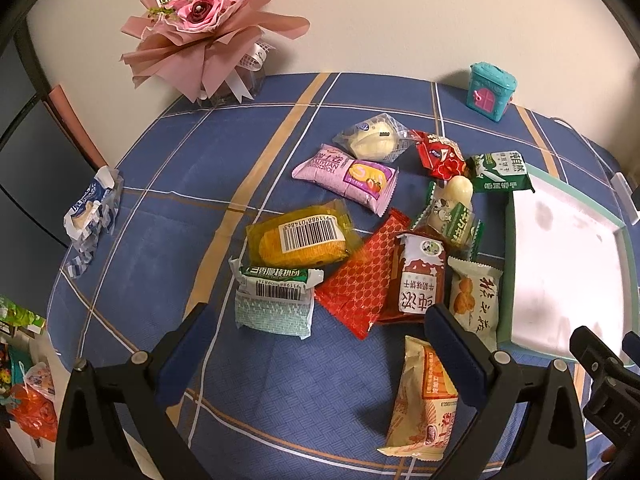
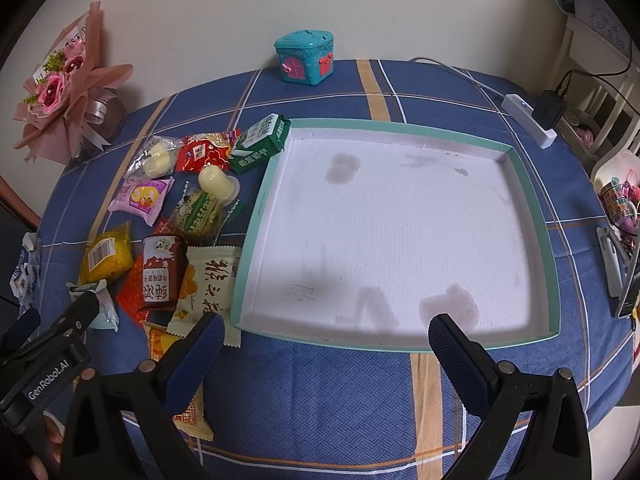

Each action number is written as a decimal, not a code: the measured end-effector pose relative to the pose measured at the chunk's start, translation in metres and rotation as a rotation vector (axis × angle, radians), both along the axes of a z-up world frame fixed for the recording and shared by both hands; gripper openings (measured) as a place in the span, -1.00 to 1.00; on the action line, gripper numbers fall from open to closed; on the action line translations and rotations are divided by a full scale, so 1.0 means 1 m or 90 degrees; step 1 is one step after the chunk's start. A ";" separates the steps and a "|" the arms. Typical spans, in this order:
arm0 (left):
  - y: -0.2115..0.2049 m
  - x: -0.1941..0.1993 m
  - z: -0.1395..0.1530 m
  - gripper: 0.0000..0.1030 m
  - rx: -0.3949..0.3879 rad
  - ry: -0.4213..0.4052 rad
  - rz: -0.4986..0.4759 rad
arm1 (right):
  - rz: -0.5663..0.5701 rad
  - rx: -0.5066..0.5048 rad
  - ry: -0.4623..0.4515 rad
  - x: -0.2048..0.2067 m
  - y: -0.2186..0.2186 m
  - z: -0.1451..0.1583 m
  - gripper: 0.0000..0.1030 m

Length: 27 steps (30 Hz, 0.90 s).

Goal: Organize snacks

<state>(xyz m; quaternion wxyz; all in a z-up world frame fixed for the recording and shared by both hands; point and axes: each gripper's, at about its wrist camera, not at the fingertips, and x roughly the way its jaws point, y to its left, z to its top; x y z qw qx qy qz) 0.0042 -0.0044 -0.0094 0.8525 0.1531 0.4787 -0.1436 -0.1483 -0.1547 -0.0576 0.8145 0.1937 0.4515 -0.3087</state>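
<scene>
Nearest in the left wrist view, the left gripper (image 1: 316, 328) hangs above the tabletop with its jaws wide and nothing between them. Its right finger (image 1: 460, 344) covers the upper edge of a cream and orange packet (image 1: 424, 400) lying close to the near edge of the tabletop. Just beyond sit a pale green packet (image 1: 276, 300), a red patterned packet (image 1: 360, 276) and a brown milk biscuit packet (image 1: 418, 276) overlapping one another; a beige packet (image 1: 476, 300) touches the tray's left wall. Farther on lie a yellow packet (image 1: 300, 236), a pink roll packet (image 1: 348, 176), a clear packet (image 1: 372, 140) and a red sweet wrapper (image 1: 440, 156), all outside the tray.

The right gripper (image 2: 326, 336) hovers over the tray's near rim, jaws also wide and holding nothing. The tray (image 2: 400, 344) shows a stained white floor with no snack in it; a green packet (image 2: 260, 144) rests against its far left corner. At the far edge of the tabletop stands a teal toy house (image 2: 306, 58), and a bouquet (image 2: 64, 92) fills the far left corner. Items at the right edge of the tabletop are cut off and hard to make out.
</scene>
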 end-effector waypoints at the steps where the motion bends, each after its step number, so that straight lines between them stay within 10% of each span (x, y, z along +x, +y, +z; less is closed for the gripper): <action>1: 0.000 0.000 0.000 1.00 0.001 0.000 0.000 | 0.000 0.000 0.000 0.000 0.000 0.000 1.00; 27: 0.020 0.019 -0.021 1.00 -0.019 0.076 0.051 | 0.058 0.028 0.029 0.019 0.014 -0.011 1.00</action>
